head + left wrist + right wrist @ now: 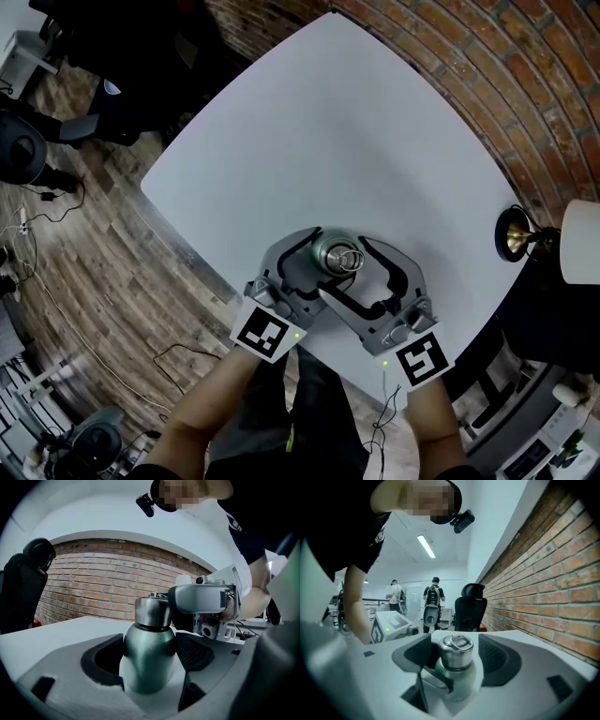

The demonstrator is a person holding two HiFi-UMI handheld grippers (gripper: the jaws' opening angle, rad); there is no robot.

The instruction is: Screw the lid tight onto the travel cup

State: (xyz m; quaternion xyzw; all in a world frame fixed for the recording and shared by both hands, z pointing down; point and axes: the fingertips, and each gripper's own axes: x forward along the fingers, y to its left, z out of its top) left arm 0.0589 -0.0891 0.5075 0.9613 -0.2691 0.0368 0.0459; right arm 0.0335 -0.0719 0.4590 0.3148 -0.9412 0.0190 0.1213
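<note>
Here, the travel cup (147,644) is standing upright on the white desk (356,141), in the lower middle of the head view, close to the desk's lower edge. The left gripper (150,665) is clamping the cup's green body, its jaws pressing on both sides below the steel lid (457,649). The right gripper (455,660) is coming in from the lower right, its jaws standing open around the lid, with a gap showing on the right of its own view.
</note>
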